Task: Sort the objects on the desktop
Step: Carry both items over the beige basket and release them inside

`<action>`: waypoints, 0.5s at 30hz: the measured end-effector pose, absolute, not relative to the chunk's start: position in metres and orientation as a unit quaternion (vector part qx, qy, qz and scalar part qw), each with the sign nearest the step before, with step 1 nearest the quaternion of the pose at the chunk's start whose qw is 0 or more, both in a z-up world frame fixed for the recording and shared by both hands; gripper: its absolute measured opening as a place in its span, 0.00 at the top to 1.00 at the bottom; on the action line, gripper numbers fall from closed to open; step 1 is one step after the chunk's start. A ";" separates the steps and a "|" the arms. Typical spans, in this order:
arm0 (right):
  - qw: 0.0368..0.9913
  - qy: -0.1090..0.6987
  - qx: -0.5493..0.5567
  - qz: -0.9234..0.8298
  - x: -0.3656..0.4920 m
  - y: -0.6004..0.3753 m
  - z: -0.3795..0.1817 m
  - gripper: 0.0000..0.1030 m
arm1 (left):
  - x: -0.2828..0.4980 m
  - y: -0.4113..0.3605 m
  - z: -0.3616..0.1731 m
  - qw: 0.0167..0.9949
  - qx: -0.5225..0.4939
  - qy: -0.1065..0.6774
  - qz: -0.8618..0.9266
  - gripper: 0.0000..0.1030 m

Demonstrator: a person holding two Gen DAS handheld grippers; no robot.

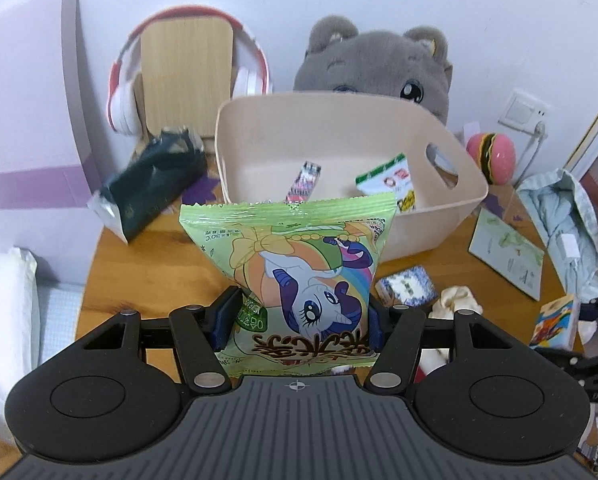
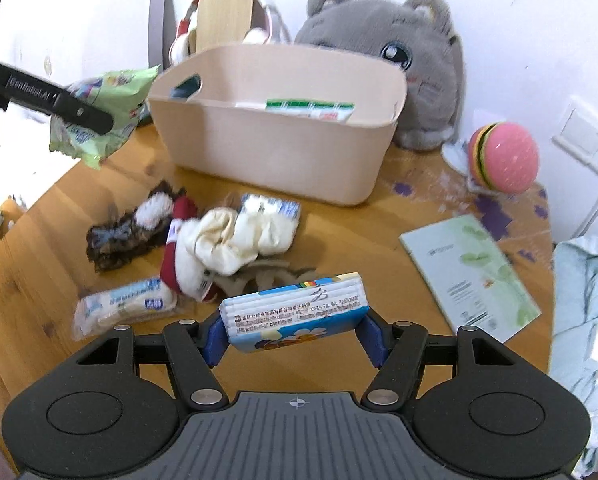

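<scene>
Both tongs loaded: left tongs (image 1: pixel 299 320) clamp the green snack bag (image 1: pixel 295 268), right tongs (image 2: pixel 295 338) pinch a tissue pack (image 2: pixel 299 312), each lined up toward the far beige bin (image 2: pixel 283 148).

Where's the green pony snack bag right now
The green snack bag is clamped in the left gripper, held above the wooden table just in front of the beige bin.

Behind your worktop (image 2: pixel 399 216): one grey plush cat (image 2: pixel 419 60), one pair of red-and-white headphones (image 1: pixel 123 92). At your right, one wall socket (image 2: pixel 583 132).
</scene>
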State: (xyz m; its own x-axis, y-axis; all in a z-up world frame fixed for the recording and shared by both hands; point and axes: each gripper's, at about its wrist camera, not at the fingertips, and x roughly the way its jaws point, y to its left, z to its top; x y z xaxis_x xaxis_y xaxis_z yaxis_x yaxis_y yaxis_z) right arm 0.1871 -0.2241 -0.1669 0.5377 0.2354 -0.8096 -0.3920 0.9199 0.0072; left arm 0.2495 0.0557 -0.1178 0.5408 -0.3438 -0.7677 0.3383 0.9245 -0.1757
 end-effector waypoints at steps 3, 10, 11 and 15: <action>0.880 0.434 -0.083 0.175 0.190 -0.228 -0.154 0.39 | 0.250 0.058 -0.104 0.884 -0.006 0.424 -0.196 0.40; 0.896 0.403 -0.074 0.170 0.206 -0.225 -0.125 0.39 | 0.258 0.057 -0.074 0.897 0.000 0.392 -0.205 0.40; 0.899 0.397 -0.074 0.170 0.208 -0.223 -0.121 0.39 | 0.259 0.057 -0.071 0.898 0.002 0.388 -0.206 0.40; 0.907 0.379 -0.076 0.169 0.220 -0.219 -0.106 0.39 | 0.269 0.055 -0.060 0.903 0.005 0.376 -0.209 0.40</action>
